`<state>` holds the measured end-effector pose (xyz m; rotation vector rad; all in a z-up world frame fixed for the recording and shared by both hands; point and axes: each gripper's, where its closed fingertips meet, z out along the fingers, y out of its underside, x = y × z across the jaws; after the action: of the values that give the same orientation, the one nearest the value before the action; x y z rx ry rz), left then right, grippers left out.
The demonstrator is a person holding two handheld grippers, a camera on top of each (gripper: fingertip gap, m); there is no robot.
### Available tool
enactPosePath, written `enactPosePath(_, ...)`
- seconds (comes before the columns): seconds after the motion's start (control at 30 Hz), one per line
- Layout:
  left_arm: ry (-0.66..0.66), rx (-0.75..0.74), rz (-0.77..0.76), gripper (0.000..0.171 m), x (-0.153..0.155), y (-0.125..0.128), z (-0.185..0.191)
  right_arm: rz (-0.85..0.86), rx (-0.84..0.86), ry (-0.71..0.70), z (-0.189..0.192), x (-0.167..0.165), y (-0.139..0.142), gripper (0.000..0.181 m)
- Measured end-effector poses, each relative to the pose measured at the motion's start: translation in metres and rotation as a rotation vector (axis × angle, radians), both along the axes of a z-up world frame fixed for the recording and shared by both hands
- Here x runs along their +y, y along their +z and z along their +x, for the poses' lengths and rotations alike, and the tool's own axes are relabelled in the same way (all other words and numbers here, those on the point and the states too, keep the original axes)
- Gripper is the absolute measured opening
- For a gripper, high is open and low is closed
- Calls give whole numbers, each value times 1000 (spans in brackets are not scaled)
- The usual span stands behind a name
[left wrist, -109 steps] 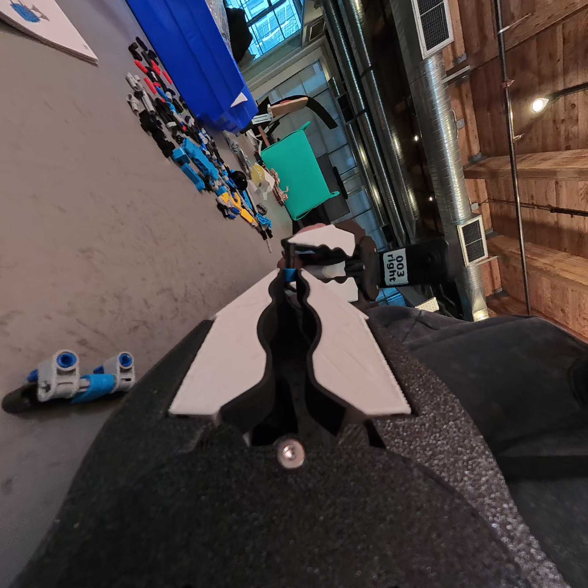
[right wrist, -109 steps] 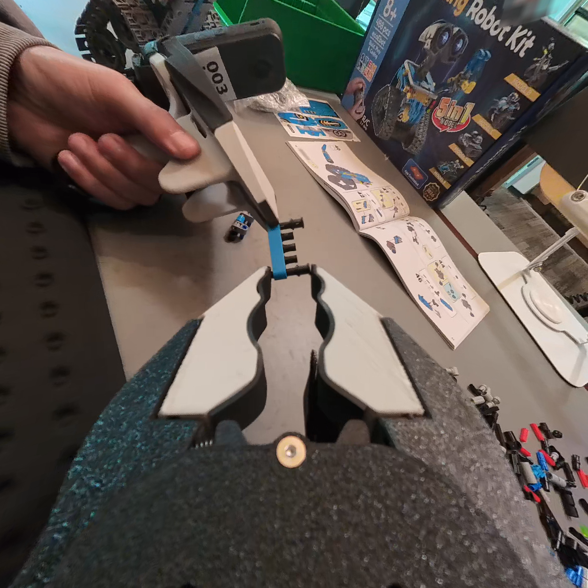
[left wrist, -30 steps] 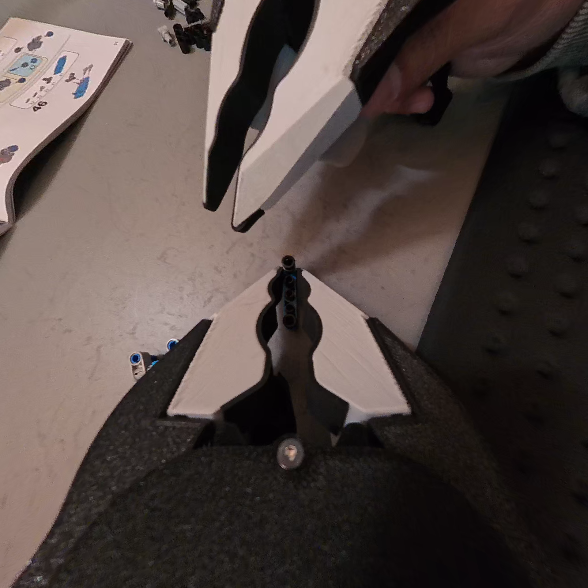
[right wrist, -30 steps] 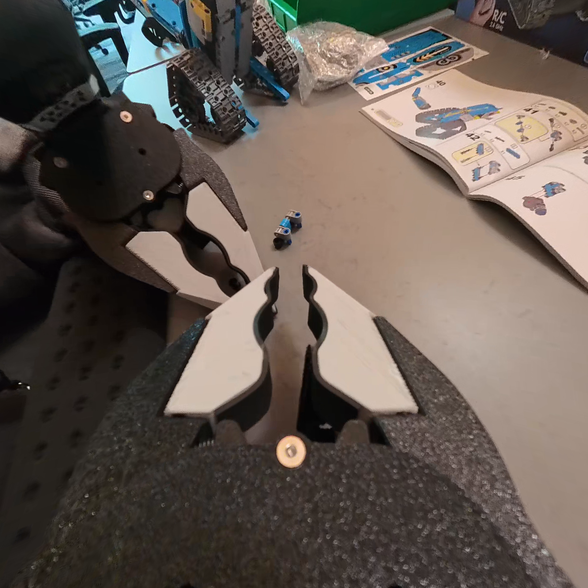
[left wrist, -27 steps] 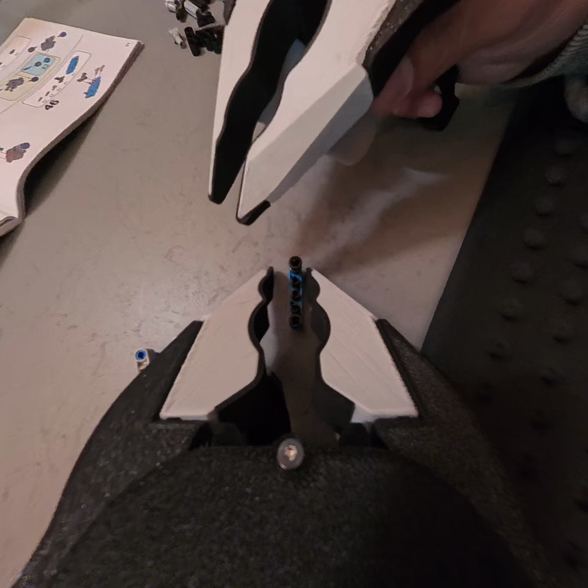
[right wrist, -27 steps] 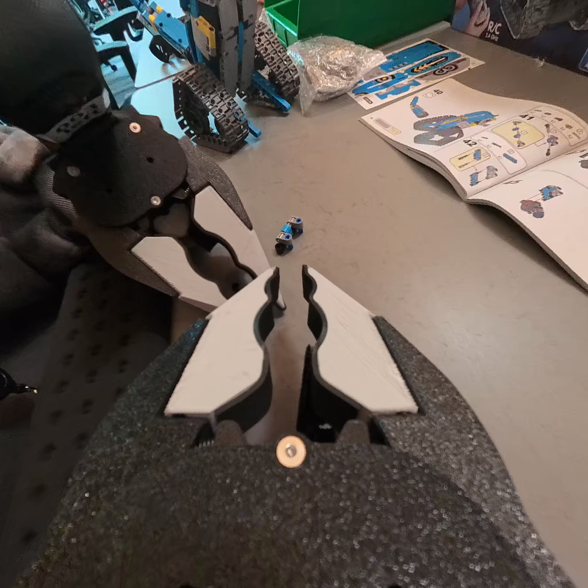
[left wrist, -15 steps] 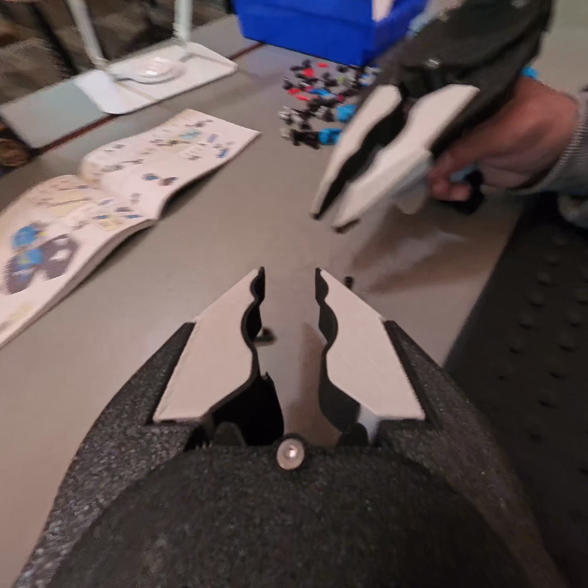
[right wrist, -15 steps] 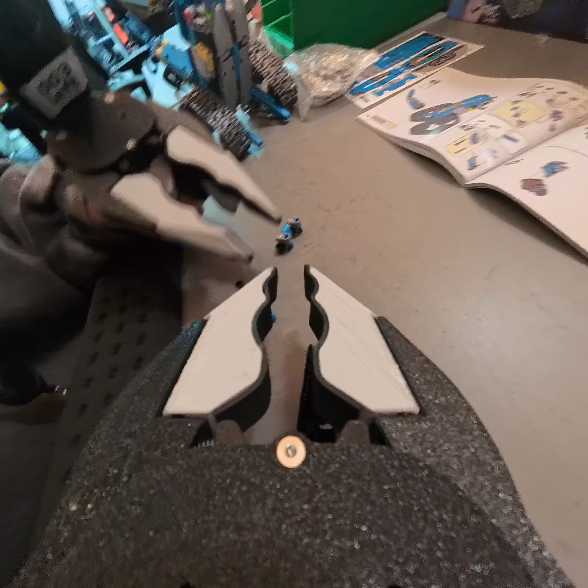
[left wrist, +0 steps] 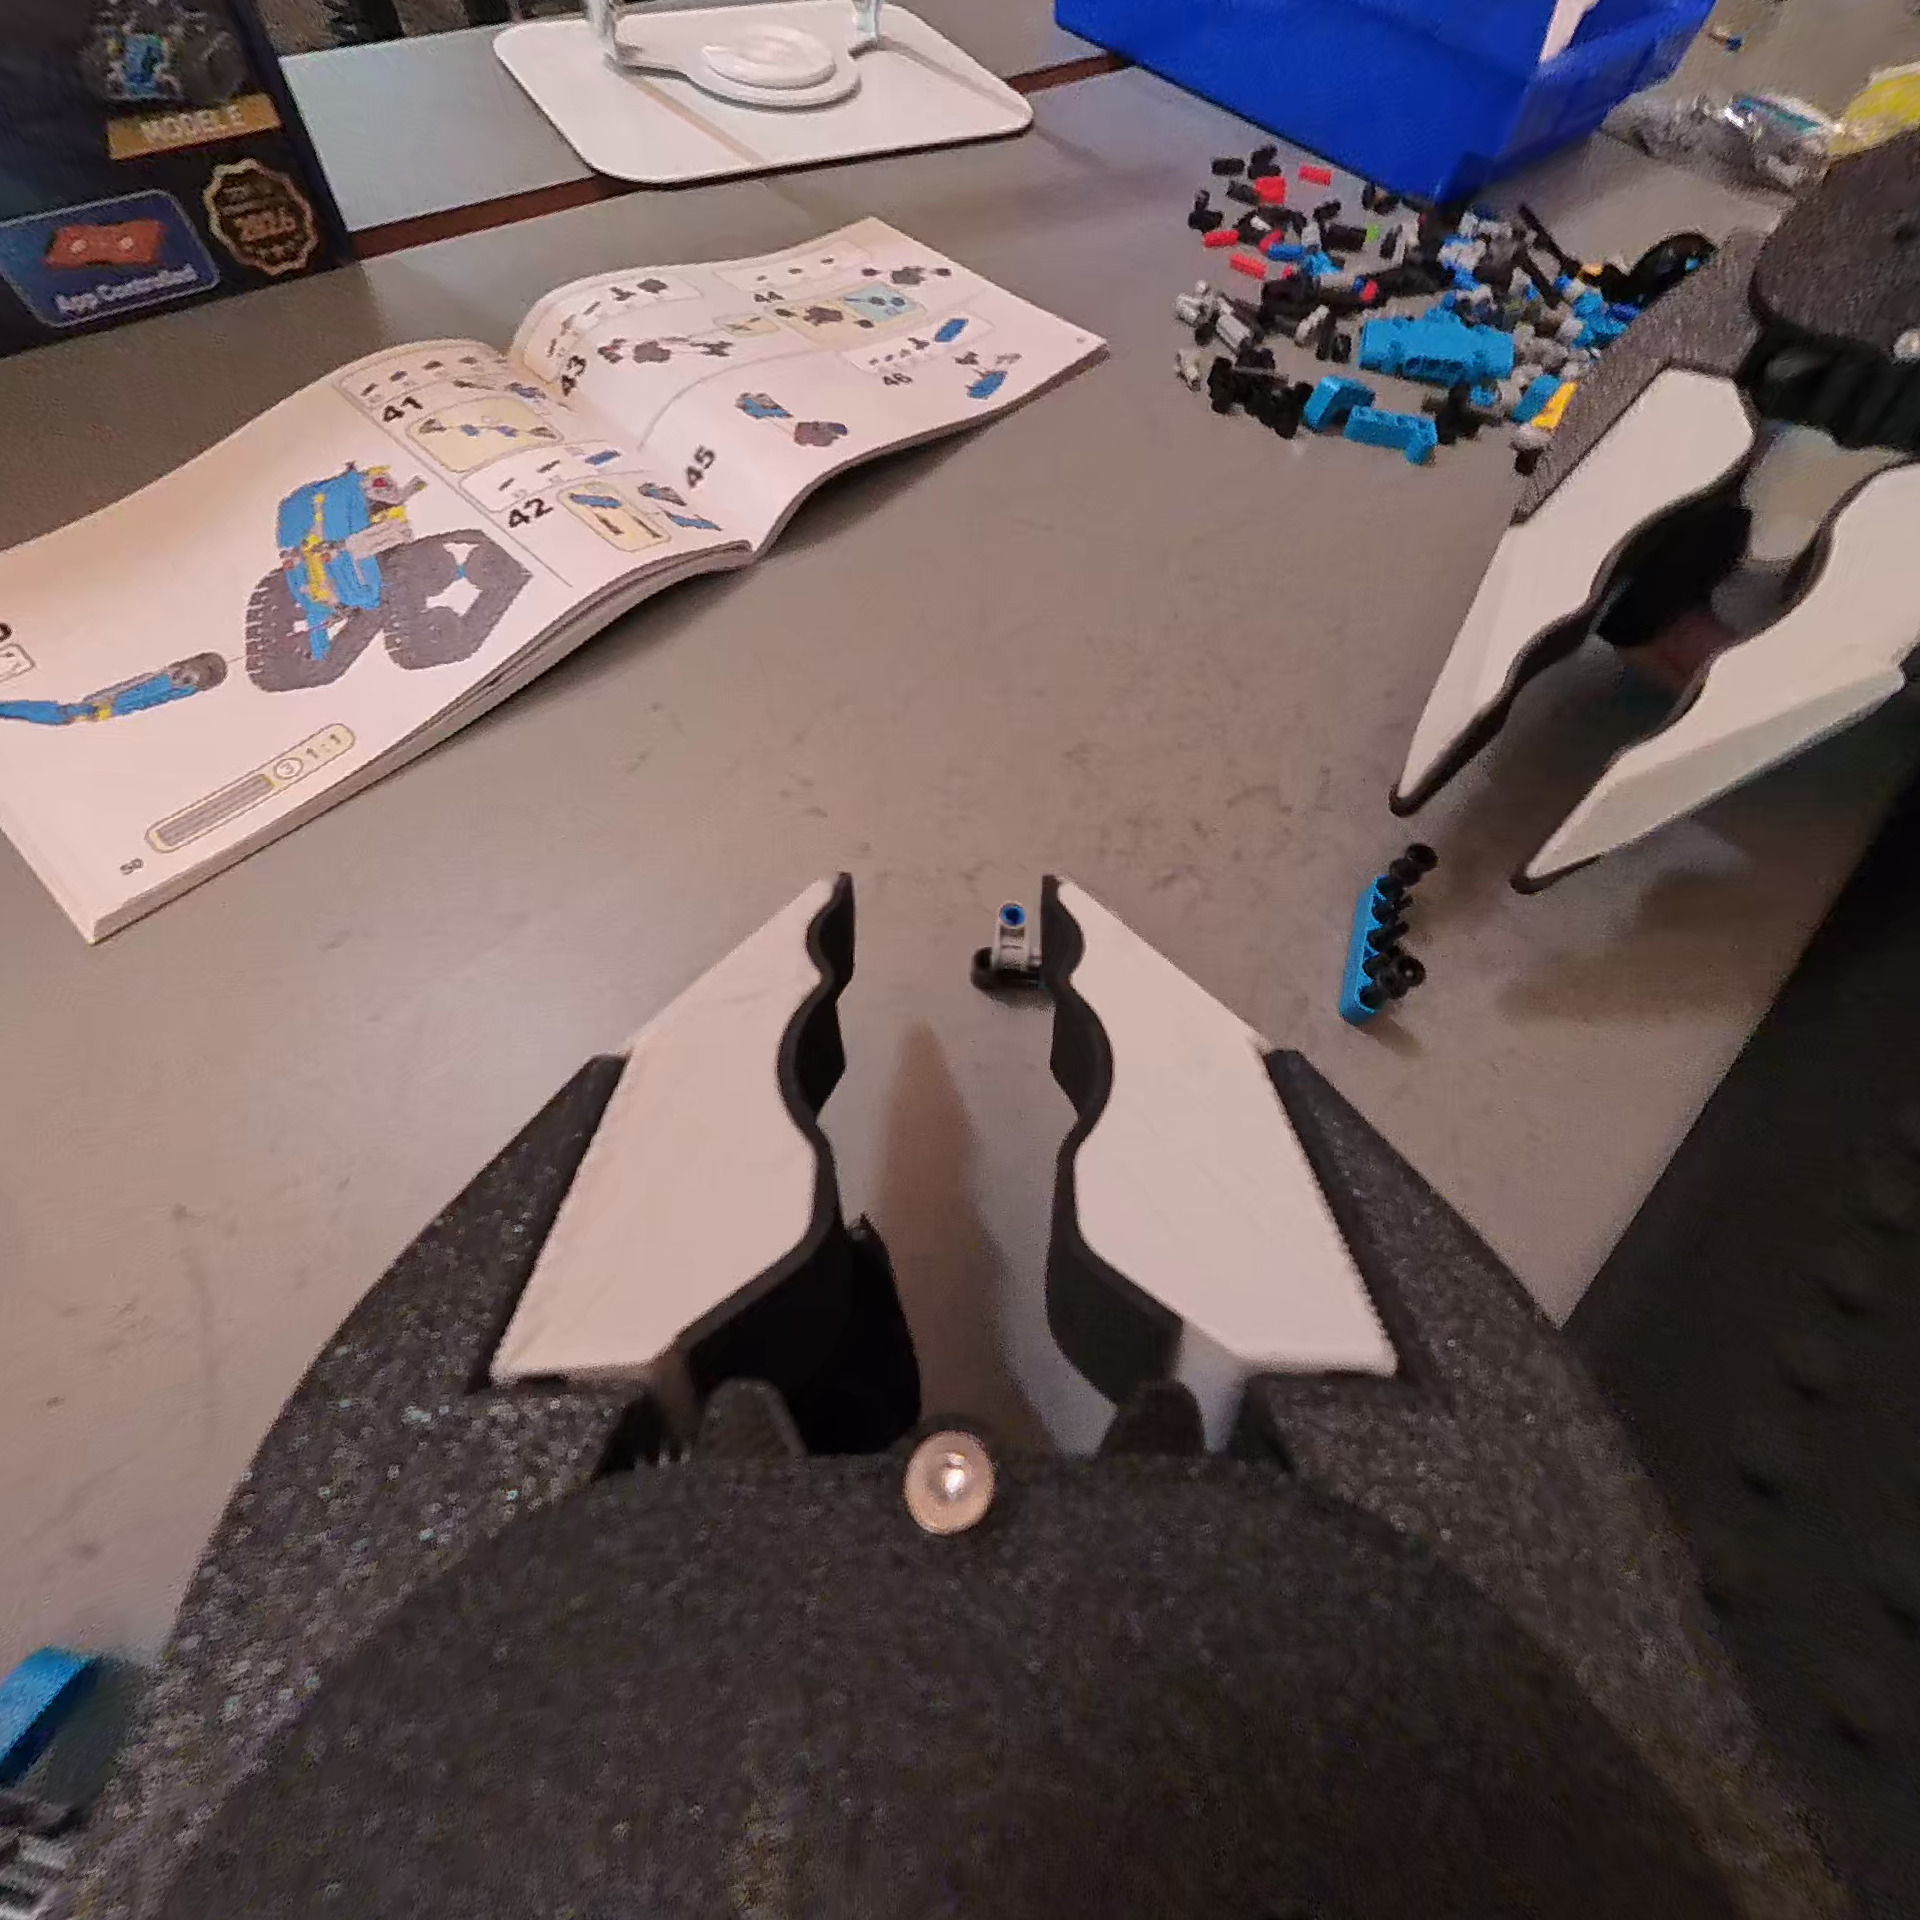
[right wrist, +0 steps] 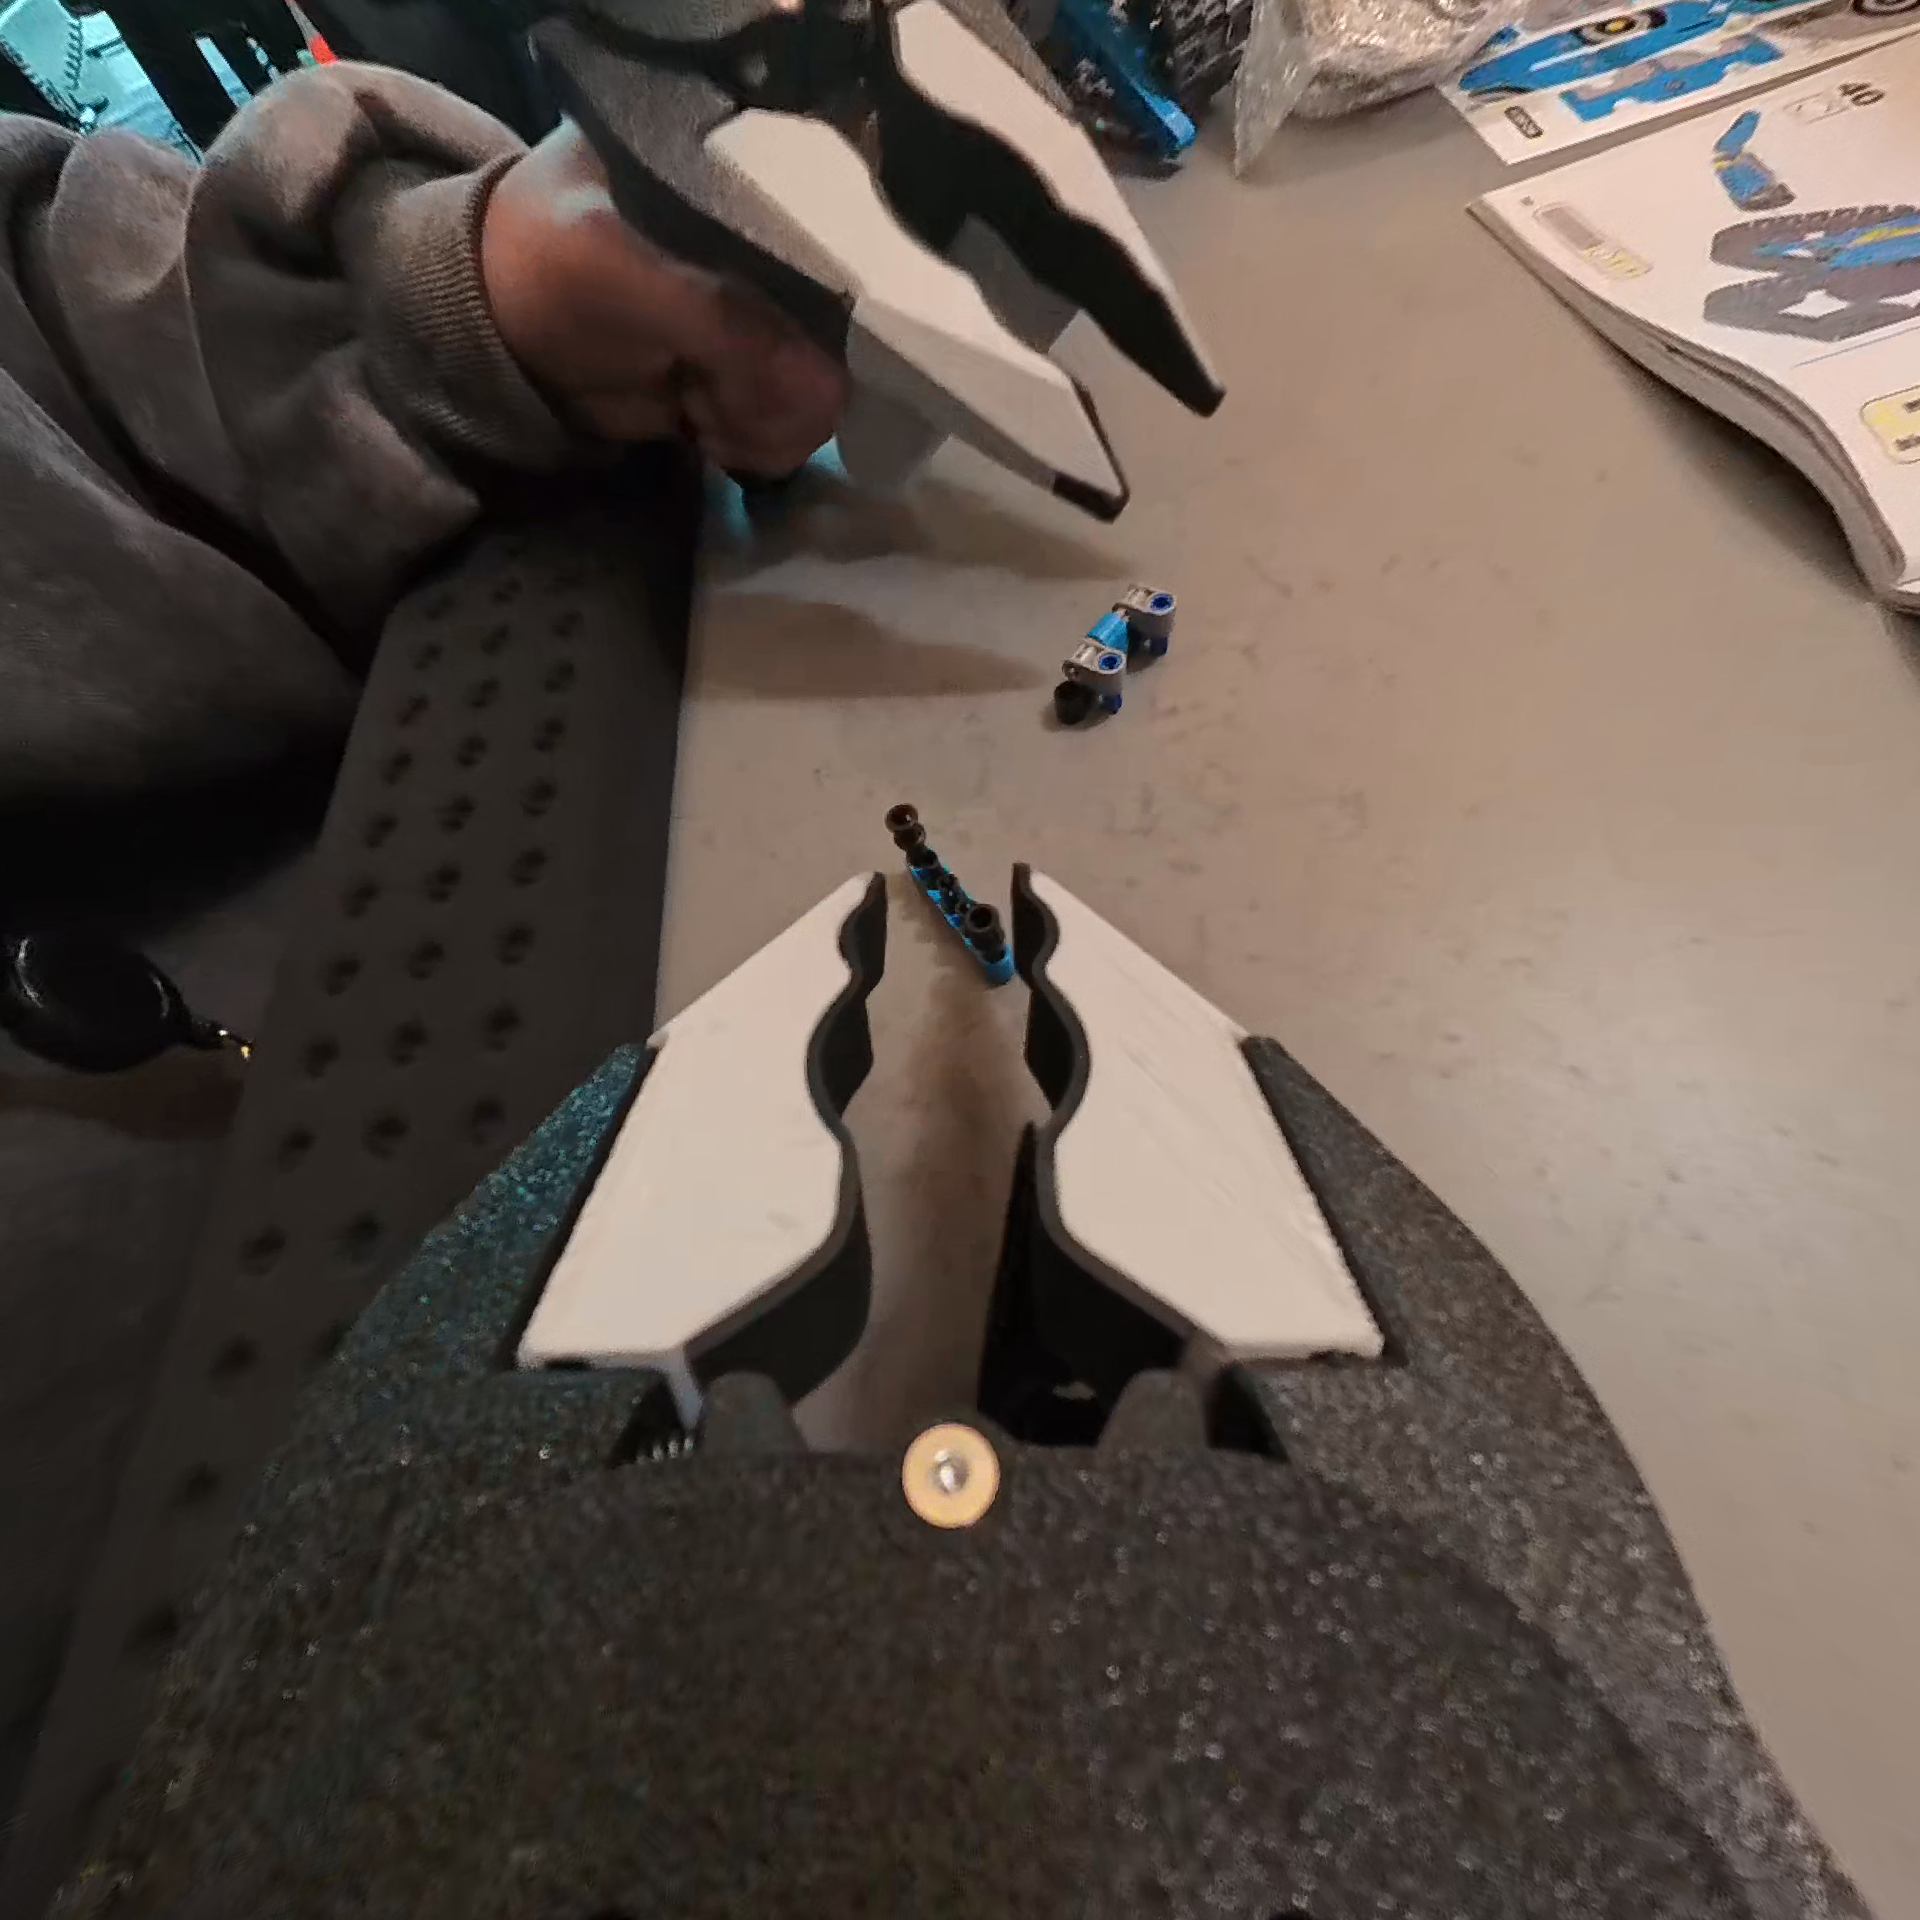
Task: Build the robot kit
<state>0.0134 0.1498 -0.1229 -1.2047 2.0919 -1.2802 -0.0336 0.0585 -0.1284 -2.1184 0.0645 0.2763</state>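
A short blue beam with several black pins (left wrist: 1380,940) lies loose on the grey table (left wrist: 935,644). In the right wrist view the beam (right wrist: 951,899) sits just beyond and between the tips of my right gripper (right wrist: 948,883), which is open and empty. My left gripper (left wrist: 945,894) is open and empty. A small grey-and-blue part assembly (left wrist: 1008,940) lies on the table by its right fingertip. That assembly also shows in the right wrist view (right wrist: 1117,649). Each gripper shows in the other's view, the right one (left wrist: 1465,842) and the hand-held left one (right wrist: 1158,457).
An open instruction booklet (left wrist: 520,499) lies at the left. A pile of loose small pieces (left wrist: 1403,312) sits before a blue bin (left wrist: 1403,62). A white tray (left wrist: 748,94) and a kit box (left wrist: 135,156) stand at the back. A black perforated mat (right wrist: 436,831) borders the table.
My left gripper was shut on the blue beam; it has opened and the beam now lies on the table. Both grippers have drawn back and turned over the table.
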Motion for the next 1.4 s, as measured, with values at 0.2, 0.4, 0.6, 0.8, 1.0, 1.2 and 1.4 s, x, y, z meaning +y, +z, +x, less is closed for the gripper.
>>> enactPosePath(0.2,-22,1,14,34,-4,-2,-2,-18,-23,-25,4,0,-3,21)
enactPosePath(0.4,-278,-155,-141,0,-42,39,-32,6,-14,-23,4,-3,4,10)
enactPosePath(0.6,-479,-69,14,11,-74,6,-60,-22,-70,-12,2,-1,-2,11)
enactPosePath(0.8,-507,-50,100,17,-79,-8,-64,-56,-94,-43,10,-3,-8,12)
enactPosePath(1.0,-515,-32,184,16,-82,-20,-65,-64,-107,-31,7,-1,-10,12)
enactPosePath(1.2,-515,-43,220,6,-82,-23,-65,-64,-107,-23,6,-1,-9,12)
enactPosePath(1.4,-423,-81,143,6,-70,-7,-50,-1,-136,-58,11,1,4,11)
